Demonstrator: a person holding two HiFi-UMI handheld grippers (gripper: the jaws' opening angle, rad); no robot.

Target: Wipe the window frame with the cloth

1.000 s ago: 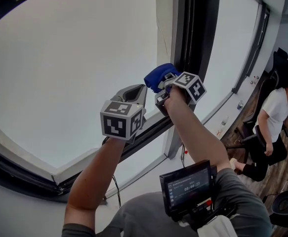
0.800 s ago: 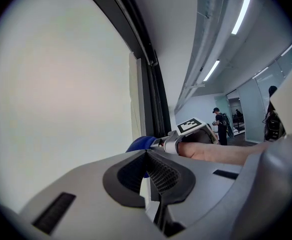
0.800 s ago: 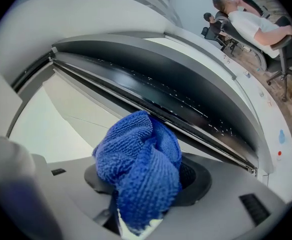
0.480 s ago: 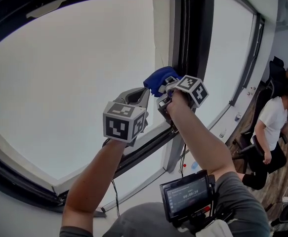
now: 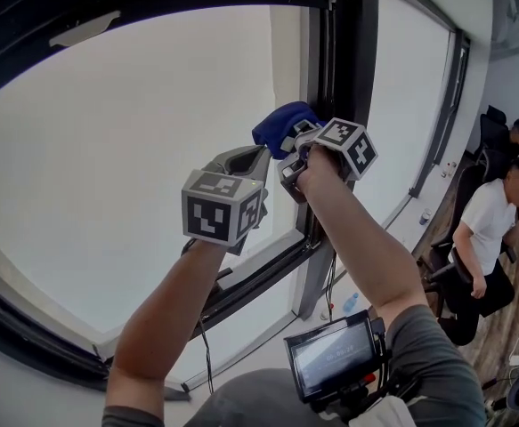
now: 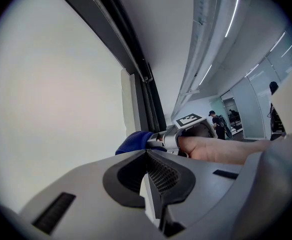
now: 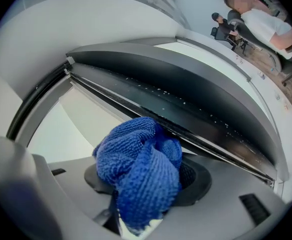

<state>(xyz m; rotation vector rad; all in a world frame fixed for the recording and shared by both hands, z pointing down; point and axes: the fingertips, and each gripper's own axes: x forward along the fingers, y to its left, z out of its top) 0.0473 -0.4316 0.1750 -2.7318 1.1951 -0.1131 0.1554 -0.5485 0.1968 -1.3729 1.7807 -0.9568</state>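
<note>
My right gripper (image 5: 293,146) is shut on a bunched blue cloth (image 5: 283,125), pressed against the dark vertical window frame (image 5: 339,69) about halfway up. In the right gripper view the blue cloth (image 7: 138,171) bulges out of the jaws and touches the black frame rail (image 7: 186,109), which is speckled with dust. My left gripper (image 5: 248,160) hovers just left of the cloth in front of the glass, shut and empty. The left gripper view shows its jaws (image 6: 153,181) closed, with the blue cloth (image 6: 133,141) beyond them.
Bright window panes (image 5: 125,149) fill the left and right. A sill (image 5: 241,265) runs below the grippers. A screen device (image 5: 335,358) hangs at my chest. People sit on chairs (image 5: 486,229) at the far right on a wooden floor.
Both grippers have risen up the vertical frame, the right one carrying the cloth higher along it. The left gripper followed beside it.
</note>
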